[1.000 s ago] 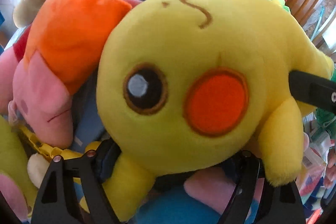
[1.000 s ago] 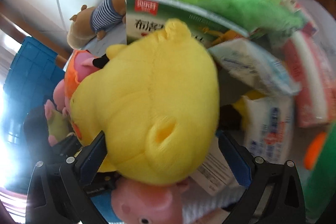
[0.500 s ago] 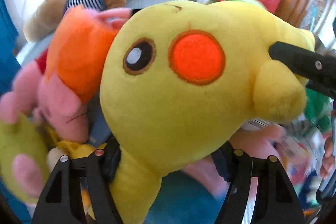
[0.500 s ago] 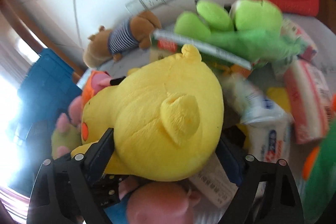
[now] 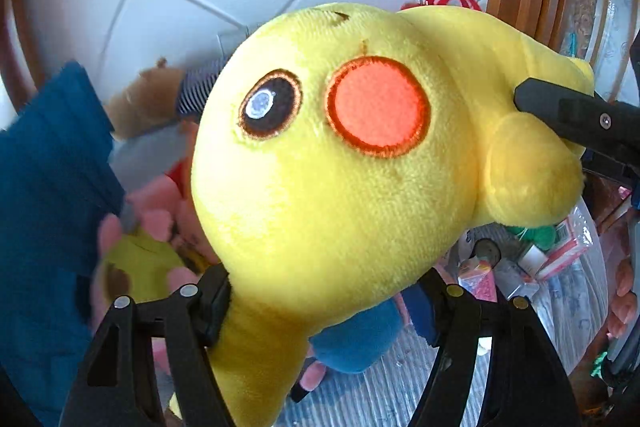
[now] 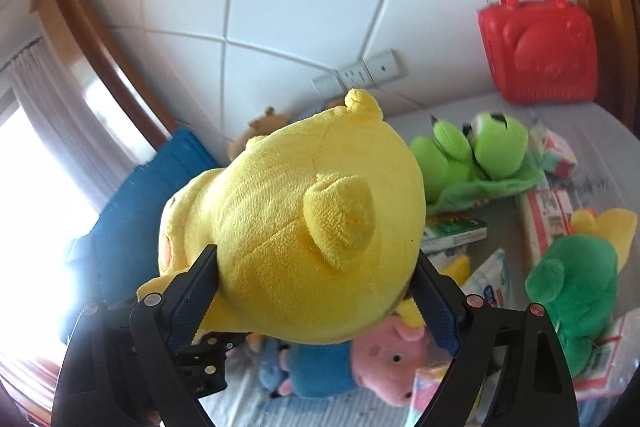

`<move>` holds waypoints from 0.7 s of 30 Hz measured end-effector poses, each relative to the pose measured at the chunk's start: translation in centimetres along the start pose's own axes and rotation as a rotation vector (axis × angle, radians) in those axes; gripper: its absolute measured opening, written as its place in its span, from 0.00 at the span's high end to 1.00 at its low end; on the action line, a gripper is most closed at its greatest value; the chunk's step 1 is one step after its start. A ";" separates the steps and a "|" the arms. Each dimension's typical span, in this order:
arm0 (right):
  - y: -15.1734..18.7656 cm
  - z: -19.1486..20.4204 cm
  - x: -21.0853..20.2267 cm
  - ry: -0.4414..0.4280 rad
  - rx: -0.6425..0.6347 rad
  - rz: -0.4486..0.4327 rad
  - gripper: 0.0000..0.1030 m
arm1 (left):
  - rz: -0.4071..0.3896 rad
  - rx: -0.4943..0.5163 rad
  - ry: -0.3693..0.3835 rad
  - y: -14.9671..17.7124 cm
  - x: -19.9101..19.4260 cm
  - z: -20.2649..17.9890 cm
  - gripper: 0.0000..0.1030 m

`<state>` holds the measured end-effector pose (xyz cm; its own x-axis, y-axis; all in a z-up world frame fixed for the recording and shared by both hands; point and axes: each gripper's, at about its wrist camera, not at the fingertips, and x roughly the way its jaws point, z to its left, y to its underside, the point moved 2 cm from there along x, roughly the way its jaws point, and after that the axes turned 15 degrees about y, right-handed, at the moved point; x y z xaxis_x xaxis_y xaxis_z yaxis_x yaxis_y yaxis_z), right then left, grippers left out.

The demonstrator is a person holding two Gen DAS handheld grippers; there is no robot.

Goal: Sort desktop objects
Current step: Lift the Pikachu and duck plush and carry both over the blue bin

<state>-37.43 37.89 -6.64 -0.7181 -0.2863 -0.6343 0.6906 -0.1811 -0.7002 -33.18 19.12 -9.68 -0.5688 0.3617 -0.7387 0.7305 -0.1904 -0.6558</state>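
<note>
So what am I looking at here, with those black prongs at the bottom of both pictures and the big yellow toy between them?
There is no robot here: a person holds a hand-held claw in each hand, and each claw carries a wide-angle camera looking along its two fingers. One picture comes from the left claw, the other from the right claw. Both are closed on the same yellow plush toy, the left near its head and the right around its body, so it is held above the surface. The black bar at the right edge of the left view is a finger of the right claw. On the grey surface lie other toys: a light green frog plush, a pink pig plush, a dark green plush, some packets, and a red plastic basket by the wall.
</note>
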 end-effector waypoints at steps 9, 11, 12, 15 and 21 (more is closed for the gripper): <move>-2.0 3.9 -5.1 -0.028 -0.049 -0.076 0.13 | -0.089 0.015 -0.047 -3.3 -5.6 -1.3 0.32; -2.1 5.2 -6.0 -0.036 -0.055 -0.097 0.13 | -0.105 0.024 -0.054 -3.1 -6.8 -1.0 0.32; -2.1 5.8 -6.3 -0.038 -0.059 -0.105 0.13 | -0.110 0.027 -0.054 -3.3 -7.6 -0.8 0.32; -2.5 7.8 -7.6 -0.039 -0.063 -0.136 0.13 | -0.130 0.044 -0.050 -3.7 -9.7 0.2 0.32; -2.2 11.6 -9.3 -0.031 -0.063 -0.172 0.13 | -0.143 0.069 -0.045 -3.3 -13.1 2.3 0.32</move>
<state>-31.28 30.04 4.63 -0.8214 -0.2854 -0.4939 0.5507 -0.1710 -0.8170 -29.04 12.90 1.83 -0.6825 0.3487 -0.6424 0.6142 -0.2029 -0.7626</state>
